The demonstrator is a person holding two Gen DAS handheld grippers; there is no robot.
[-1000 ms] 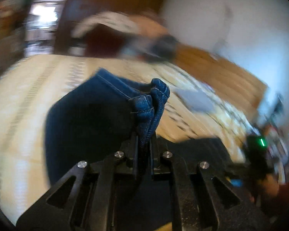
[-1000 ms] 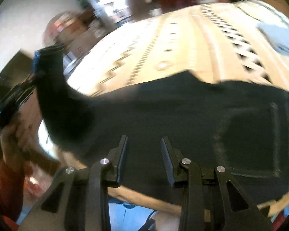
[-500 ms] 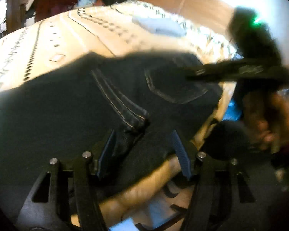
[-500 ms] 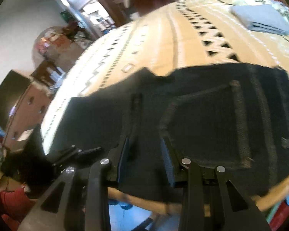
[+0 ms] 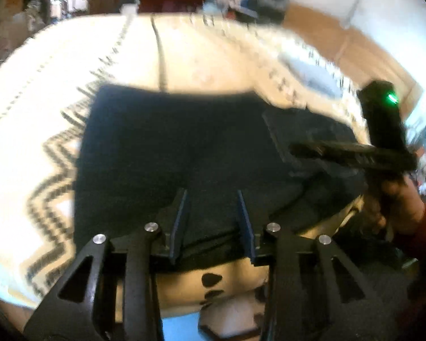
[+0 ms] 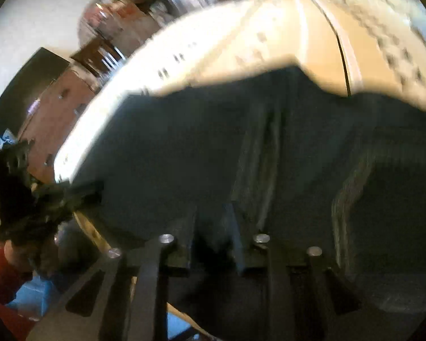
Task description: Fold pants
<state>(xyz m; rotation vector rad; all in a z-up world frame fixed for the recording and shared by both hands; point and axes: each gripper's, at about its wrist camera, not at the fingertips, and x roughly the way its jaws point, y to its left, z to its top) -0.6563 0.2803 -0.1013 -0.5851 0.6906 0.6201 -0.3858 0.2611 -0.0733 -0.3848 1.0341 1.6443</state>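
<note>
The pants (image 5: 179, 153), dark navy denim with a heavy matte weave, lie flat in a broad, roughly rectangular slab on a bed spread with a cream blanket (image 5: 201, 56) woven with black zigzag and dashed bands. In the left wrist view they fill the middle of the frame, their near edge reaching the bed's rim at 6 o'clock.

The left claw (image 5: 212, 221) stands with its 2 flat, blue-edged fingers well apart above that near edge, nothing between them but open air over the denim. At 3 o'clock in the same view the right claw (image 5: 304, 149), a blurred black bar with a green light on its body, lies over the denim beside a patch pocket (image 5: 286, 133), held by a hand (image 5: 397, 204) in a red sleeve.

In the right wrist view the denim (image 6: 184, 147) looks greyer, with a raised double-stitched seam (image 6: 264, 153) running from 12 to 6 o'clock and a square stitched pocket at 3 o'clock. The right claw (image 6: 213, 227) shows a narrow gap between its fingers, set low on the cloth near the seam; motion blur hides whether any fabric is pinched there. The left claw (image 6: 79, 190) appears at 9 o'clock at the pants' corner.

A pale folded cloth (image 5: 312, 76) rests at 2 o'clock on the blanket.
</note>
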